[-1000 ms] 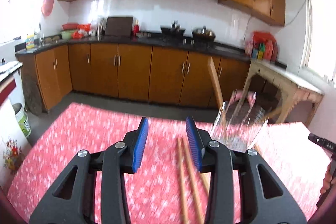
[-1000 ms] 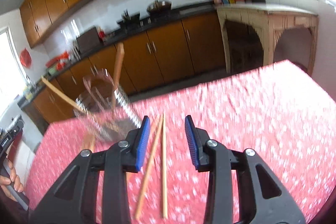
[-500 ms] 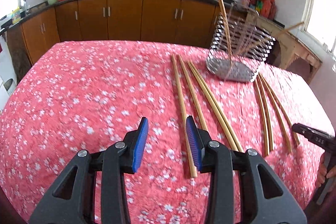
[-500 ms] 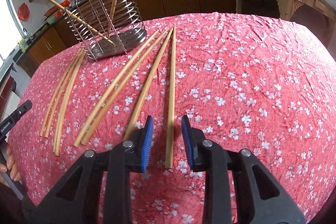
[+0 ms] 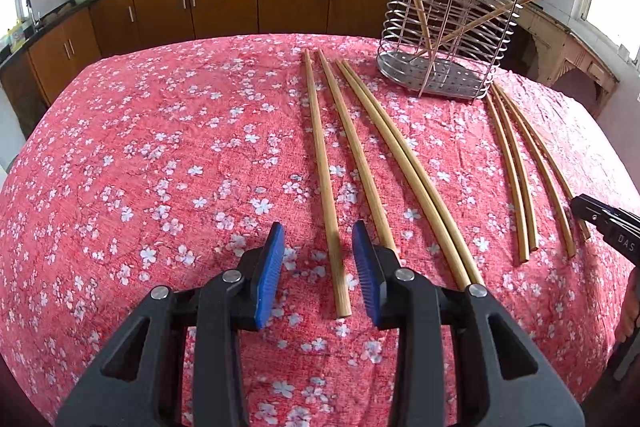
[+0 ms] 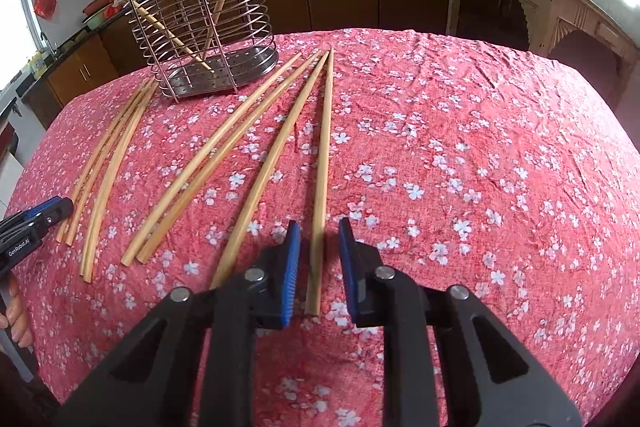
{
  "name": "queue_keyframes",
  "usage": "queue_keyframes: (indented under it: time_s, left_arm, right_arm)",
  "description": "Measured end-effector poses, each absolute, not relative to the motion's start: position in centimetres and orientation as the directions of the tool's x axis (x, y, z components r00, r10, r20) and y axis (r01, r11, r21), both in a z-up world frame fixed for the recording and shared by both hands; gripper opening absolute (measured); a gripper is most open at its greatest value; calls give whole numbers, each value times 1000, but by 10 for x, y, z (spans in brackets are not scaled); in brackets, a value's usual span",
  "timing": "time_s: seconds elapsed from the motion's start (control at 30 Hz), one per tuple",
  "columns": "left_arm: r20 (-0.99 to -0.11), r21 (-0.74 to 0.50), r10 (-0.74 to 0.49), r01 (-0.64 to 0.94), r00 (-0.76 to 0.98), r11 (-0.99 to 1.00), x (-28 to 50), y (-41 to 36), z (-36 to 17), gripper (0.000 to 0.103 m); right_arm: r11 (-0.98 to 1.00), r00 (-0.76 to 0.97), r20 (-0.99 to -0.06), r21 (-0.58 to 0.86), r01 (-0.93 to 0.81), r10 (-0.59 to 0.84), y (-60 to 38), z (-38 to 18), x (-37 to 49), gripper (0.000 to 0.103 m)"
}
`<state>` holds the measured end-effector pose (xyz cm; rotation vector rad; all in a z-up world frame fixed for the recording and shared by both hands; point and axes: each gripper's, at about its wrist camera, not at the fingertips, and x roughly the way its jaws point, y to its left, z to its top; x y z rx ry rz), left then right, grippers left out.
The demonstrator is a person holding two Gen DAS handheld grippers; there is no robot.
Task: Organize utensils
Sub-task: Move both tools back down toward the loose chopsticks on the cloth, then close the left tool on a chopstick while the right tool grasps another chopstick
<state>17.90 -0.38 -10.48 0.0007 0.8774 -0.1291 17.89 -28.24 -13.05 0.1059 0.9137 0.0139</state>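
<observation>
Kitchen table under red floral cloth (image 6: 460, 131): chopsticks lie loose near the wire holder (image 6: 208, 39). Right gripper (image 6: 318, 267) closing, pads not yet touching, astride the chopstick (image 6: 322, 179) whose long axis points toward the holder; left gripper (image 5: 318, 275) also closing around another.

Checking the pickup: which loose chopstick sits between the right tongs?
The chopstick farthest from the wire holder, its near end between the closing right tongs; the others lie outside them.
</observation>
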Motion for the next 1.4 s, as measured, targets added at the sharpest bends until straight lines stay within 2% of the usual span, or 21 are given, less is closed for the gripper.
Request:
queue_keyframes:
  time_s: [0.2,0.23,0.27,0.37,0.63,0.73,1.0,1.4]
  left_arm:
    - [-771,-24,-79,95,632,995,184,-12,-106,34]
    - [-771,-11,-64,88,633,996,185,-13,-107,30]
    - [-772,1,-52,83,634,997,187,-15,-107,24]
    - [-773,24,-27,72,634,997,190,-13,-106,7]
    - [-772,-4,-12,14,636,1000,211,18,-105,7]
    - [-771,-42,-41,14,636,999,213,24,-104,7]
    - [-773,27,13,13,634,1000,217,12,-106,8]
    - [-774,38,24,10,633,999,217,11,-106,11]
  right_arm:
    - [998,616,-788,52,24,26,-276,-132,181,20]
    - [999,618,-786,45,23,21,-276,-132,181,18]
    - [999,619,-785,39,24,16,-276,-132,182,10]
    - [998,617,-786,58,35,23,-282,-131,185,8]
    - [978,615,-787,96,187,-40,-329,-131,199,8]
    - [978,626,-779,96,187,-43,-332,-132,198,8]
    - [978,629,-776,85,191,-55,-327,-133,199,8]
    - [979,626,-777,74,192,-64,-325,-133,197,8]
